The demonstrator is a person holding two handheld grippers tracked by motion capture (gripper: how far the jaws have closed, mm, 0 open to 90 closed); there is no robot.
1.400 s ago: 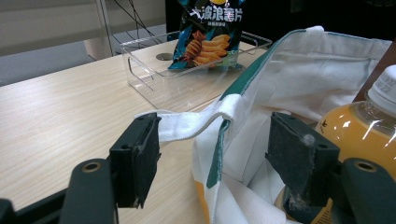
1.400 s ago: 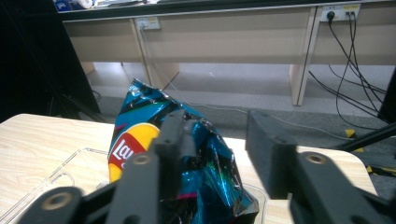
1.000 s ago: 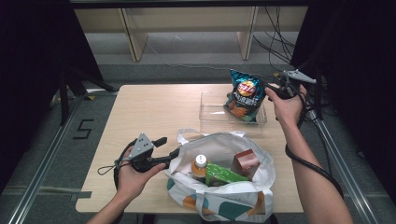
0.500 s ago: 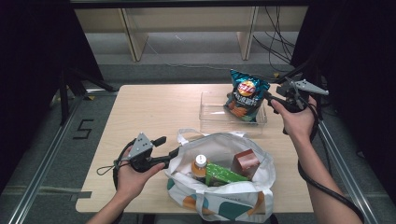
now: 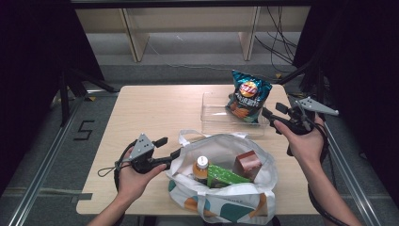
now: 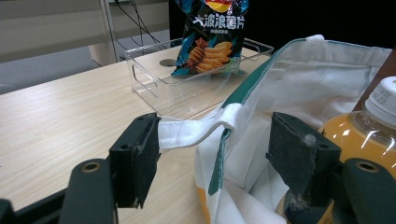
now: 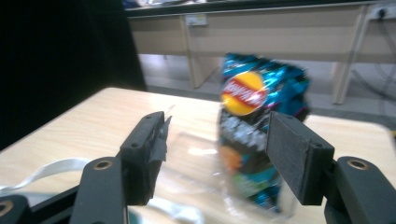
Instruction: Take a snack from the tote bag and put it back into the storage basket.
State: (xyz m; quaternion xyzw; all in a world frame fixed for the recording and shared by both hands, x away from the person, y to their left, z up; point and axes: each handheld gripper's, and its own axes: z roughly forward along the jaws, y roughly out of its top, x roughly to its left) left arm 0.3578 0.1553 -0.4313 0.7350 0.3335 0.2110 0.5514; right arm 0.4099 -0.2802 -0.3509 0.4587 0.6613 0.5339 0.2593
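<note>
A blue chips bag (image 5: 248, 96) stands upright in a clear plastic tray (image 5: 214, 115) at the table's far right. My right gripper (image 5: 272, 110) is open just to the right of it and holds nothing; its own view shows the chips bag (image 7: 257, 135) beyond the spread jaws of the right gripper (image 7: 224, 154). A white tote bag (image 5: 221, 202) at the near edge holds an orange-drink bottle (image 5: 201, 168), a green packet (image 5: 226, 175) and a brown box (image 5: 247, 165). My left gripper (image 5: 168, 147) is open at the tote's left rim, and the white strap (image 6: 196, 133) lies between its jaws.
The wooden table (image 5: 155, 108) is bare on its left and far-middle parts. Dark curtains and stand legs flank both sides. A metal rail (image 5: 42, 165) runs along the floor on the left, and cables trail behind the table.
My right gripper has drawn back from the chips bag toward the near right, and the bag stays upright in the tray. The left gripper has held still at the tote's rim.
</note>
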